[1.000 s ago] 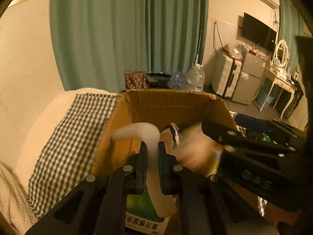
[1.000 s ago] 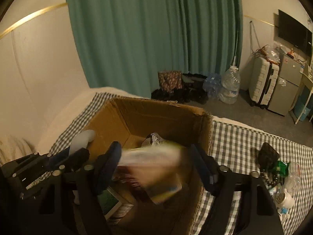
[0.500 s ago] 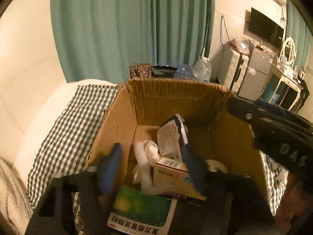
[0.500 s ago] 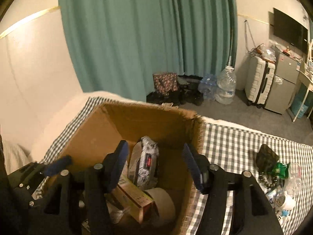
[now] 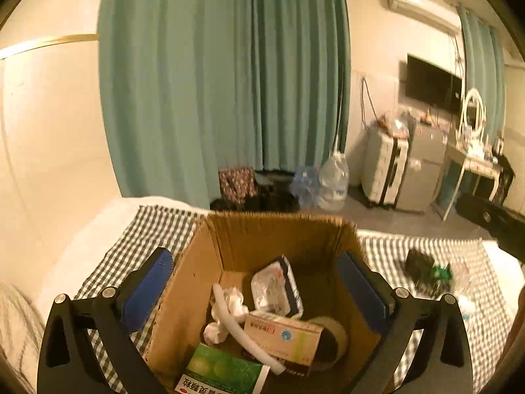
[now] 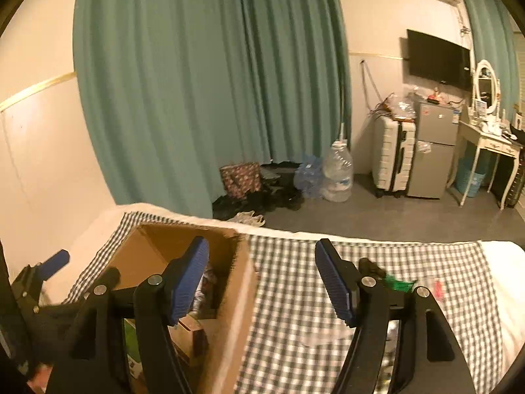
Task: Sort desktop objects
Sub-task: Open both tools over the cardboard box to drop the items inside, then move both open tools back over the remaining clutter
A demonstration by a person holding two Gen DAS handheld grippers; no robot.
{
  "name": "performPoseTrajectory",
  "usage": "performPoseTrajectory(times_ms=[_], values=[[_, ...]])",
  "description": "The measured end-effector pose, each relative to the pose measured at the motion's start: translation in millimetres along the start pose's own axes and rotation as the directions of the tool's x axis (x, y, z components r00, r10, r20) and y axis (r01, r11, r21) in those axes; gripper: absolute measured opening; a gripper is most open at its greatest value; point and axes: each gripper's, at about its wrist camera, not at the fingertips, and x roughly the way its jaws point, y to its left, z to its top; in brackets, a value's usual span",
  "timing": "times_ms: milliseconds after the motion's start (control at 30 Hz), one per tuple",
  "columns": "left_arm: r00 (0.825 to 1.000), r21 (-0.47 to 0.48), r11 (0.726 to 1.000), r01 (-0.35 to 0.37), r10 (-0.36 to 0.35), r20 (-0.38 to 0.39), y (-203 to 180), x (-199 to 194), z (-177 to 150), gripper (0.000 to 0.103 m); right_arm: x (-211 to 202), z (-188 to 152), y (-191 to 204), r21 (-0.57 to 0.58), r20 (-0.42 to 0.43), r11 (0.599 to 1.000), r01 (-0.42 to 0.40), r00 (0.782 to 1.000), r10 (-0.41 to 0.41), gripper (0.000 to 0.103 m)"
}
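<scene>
Both tongs have lifted back from the box (image 5: pixel 197 295) since a second ago. Then, the left tongs (image 5: pixel 259 290) were pinched on a white tube (image 5: pixel 242 335) and a blurred carton hung between the right tongs' pads. Now the tube lies loose inside the box, across crumpled paper (image 5: pixel 229 305) and beside the carton (image 5: pixel 282 335), with a foil pack (image 5: pixel 272 285), a tape roll (image 5: pixel 331 341) and a green packet (image 5: pixel 223 371).

Left tongs are opening, spread wide with 1 pad at each side of the box, gripping nothing. Right tongs (image 6: pixel 262 282) are also opening, roughly two-thirds apart and empty, over the checked cloth (image 6: pixel 288 295) just right of the box (image 6: pixel 236 302).

More small items (image 5: pixel 430 272) lie on the cloth to the right, well apart from the box, too blurred to identify.
</scene>
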Motion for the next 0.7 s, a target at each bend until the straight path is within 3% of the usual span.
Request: performPoseTrajectory(times_ms=[200, 433, 700], values=[[0.997, -0.041, 0.999, 0.022, -0.018, 0.081, -9.4, -26.9, 12.6, 0.103, -41.9, 6.4, -16.8, -0.005, 0.054, 0.999, 0.042, 0.998, -0.042, 0.075], [0.983, 0.002, 0.996, 0.088, -0.088, 0.160, -50.6, -53.6, 20.0, 0.103, -86.2, 11.2, -48.0, -0.001, 0.091, 0.995, 0.098, 0.991, -0.097, 0.080], [0.965, 0.063, 0.981, 0.184, -0.192, 0.176, -102.2, -67.4, 19.0, 0.103, -125.2, 10.8, -92.1, 0.038, 0.113, 0.986, 0.163, 0.980, -0.166, 0.084]])
